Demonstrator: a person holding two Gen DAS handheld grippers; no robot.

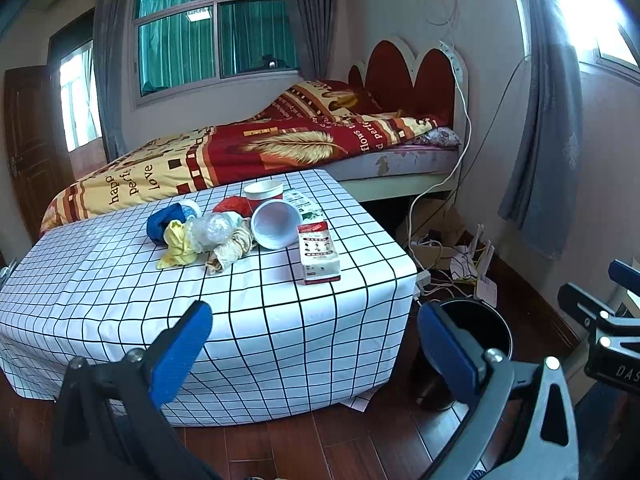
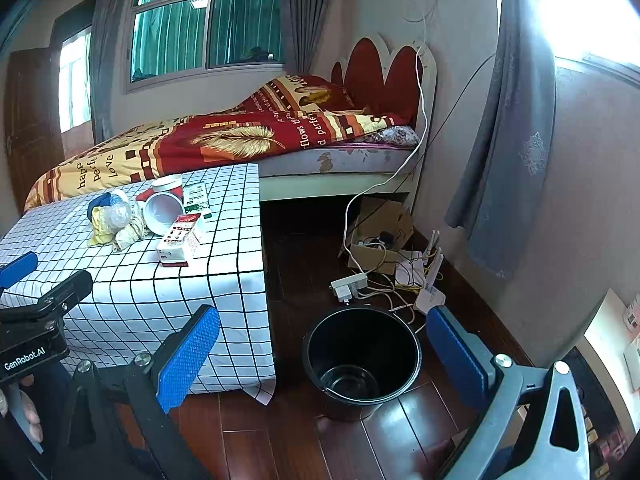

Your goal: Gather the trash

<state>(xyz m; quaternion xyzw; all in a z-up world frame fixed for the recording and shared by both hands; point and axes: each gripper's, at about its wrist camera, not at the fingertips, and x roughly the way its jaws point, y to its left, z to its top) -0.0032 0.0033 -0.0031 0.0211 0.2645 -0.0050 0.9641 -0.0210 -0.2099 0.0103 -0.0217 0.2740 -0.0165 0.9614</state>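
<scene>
Both tongs stand wide open and grasp nothing. The left tongs (image 1: 316, 344) hang in front of the near edge of the worktop (image 1: 120, 280), their blue pads well apart, one over the checked cloth and the other over the black bucket (image 1: 480, 320), touching neither as far as can be seen. The right tongs (image 2: 324, 356) are spread just as wide above the floor, framing the bucket (image 2: 362, 356), which stands upright and looks empty on the dark wood boards just beside the worktop's right corner. The trash lies in a heap toward the far middle of the worktop: a red-and-white carton (image 1: 319, 252) lying flat, its long axis running from the near edge toward the bed, with a second, green-printed carton (image 1: 304, 204) behind it; a white cup (image 1: 276, 224) tipped on its side with its mouth facing the cameras; a red-banded cup (image 1: 264, 191) upright behind it; and to the left crumpled clear plastic (image 1: 210, 232), a yellow rag (image 1: 180, 246), a soiled roll of cloth (image 1: 232, 250) and a blue cloth (image 1: 164, 224), all touching one another. A thumb (image 2: 30, 416) shows at the left edge of the right wrist view.
</scene>
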